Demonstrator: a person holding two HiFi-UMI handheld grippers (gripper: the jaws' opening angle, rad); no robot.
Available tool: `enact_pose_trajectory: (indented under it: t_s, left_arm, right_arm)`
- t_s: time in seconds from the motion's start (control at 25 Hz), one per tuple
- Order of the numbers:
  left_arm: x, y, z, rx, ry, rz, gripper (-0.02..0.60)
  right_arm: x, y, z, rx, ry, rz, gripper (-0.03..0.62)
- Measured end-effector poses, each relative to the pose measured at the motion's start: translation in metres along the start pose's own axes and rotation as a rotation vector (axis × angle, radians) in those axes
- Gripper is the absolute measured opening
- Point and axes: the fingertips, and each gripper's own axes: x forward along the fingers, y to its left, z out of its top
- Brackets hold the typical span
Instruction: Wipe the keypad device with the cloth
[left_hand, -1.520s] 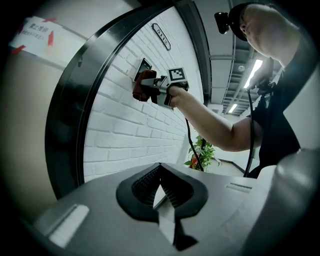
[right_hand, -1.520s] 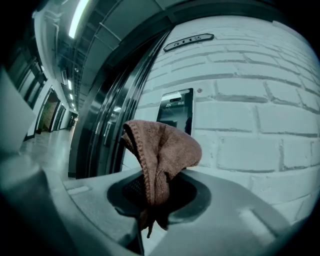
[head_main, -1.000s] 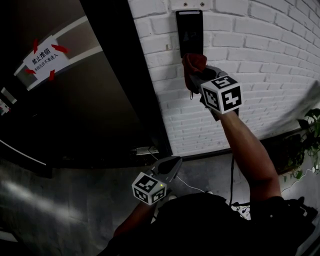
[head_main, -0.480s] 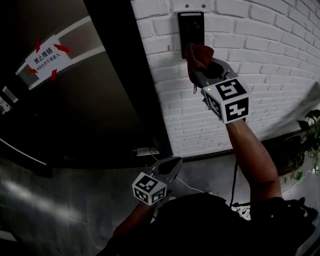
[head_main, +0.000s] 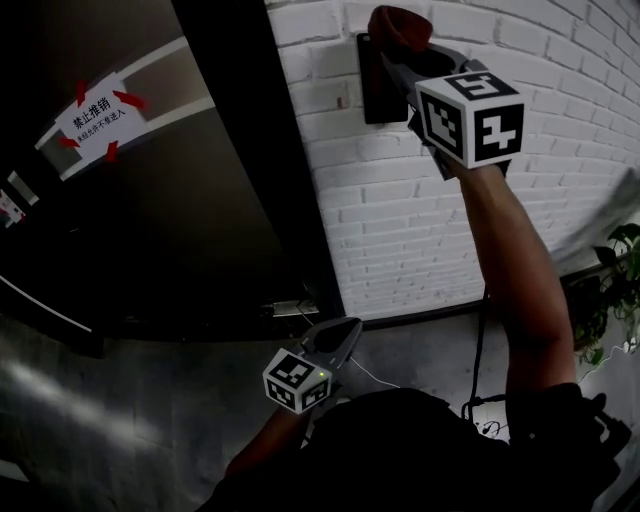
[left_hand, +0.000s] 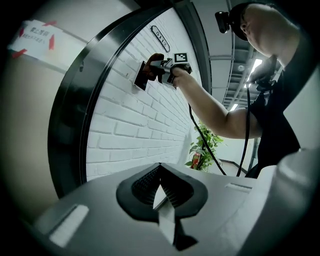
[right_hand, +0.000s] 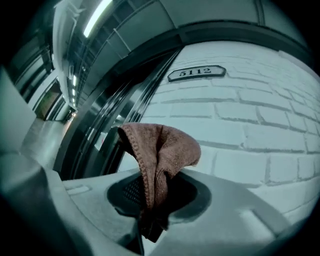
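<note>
A black keypad device (head_main: 372, 88) hangs on the white brick wall (head_main: 400, 210); its right side is hidden behind my right gripper. My right gripper (head_main: 402, 50) is raised at the device's top edge, shut on a red-brown cloth (head_main: 400, 24) that bunches out past the jaws. In the right gripper view the cloth (right_hand: 161, 150) hangs from the shut jaws in front of bare brick, and the keypad is out of sight. The left gripper view shows the keypad device (left_hand: 141, 76) with the cloth (left_hand: 155, 61) against it. My left gripper (head_main: 338, 338) hangs low, shut and holding nothing.
A dark door (head_main: 170, 220) stands left of the wall, with a taped paper notice (head_main: 95, 113) on it. A room number plate (right_hand: 196, 73) sits higher on the brick. A potted plant (head_main: 618, 250) stands at the right and cables (head_main: 478, 420) lie on the floor.
My right gripper has moved up the keypad with the cloth, from its lower edge to its top. The left gripper has stayed where it was.
</note>
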Motion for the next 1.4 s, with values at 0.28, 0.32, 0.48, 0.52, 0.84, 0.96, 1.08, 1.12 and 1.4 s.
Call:
enact_pose_trajectory:
  t_s: [0.28,0.32,0.48,0.52,0.84,0.96,1.08,1.12,1.4]
  left_arm:
    - [0.000,0.000,0.000,-0.008,-0.009,0.009,0.017]
    - [0.000,0.001,0.000,-0.010,-0.010,0.009,0.017]
    - [0.000,0.003,-0.001,-0.013,-0.010,0.012,0.017]
    - [0.000,0.003,-0.001,-0.013,-0.010,0.012,0.017]
    - [0.002,0.000,-0.002,-0.011,-0.002,-0.003,0.017]
    - [0.002,-0.001,-0.003,-0.013,0.001,-0.006,0.017]
    - [0.003,-0.003,-0.004,-0.011,0.006,-0.013,0.017]
    - [0.003,-0.004,-0.004,-0.011,0.008,-0.015,0.017]
    - [0.002,-0.005,-0.006,-0.009,0.016,-0.019,0.017]
  right_arm:
    - [0.014,-0.008,0.005,-0.041,0.022,-0.030,0.067]
    - [0.015,-0.006,0.003,-0.043,0.024,-0.028,0.066]
    - [0.014,-0.003,-0.003,-0.061,0.038,-0.031,0.067]
    - [0.014,-0.003,-0.005,-0.059,0.041,-0.029,0.067]
    - [0.009,0.004,-0.031,-0.035,0.081,-0.015,0.067]
    - [0.007,0.007,-0.042,-0.026,0.099,-0.010,0.066]
    - [0.004,0.010,-0.055,-0.016,0.121,-0.004,0.066]
    - [0.004,0.011,-0.059,-0.014,0.128,-0.002,0.066]
    - [0.002,0.023,-0.086,-0.019,0.181,0.020,0.067]
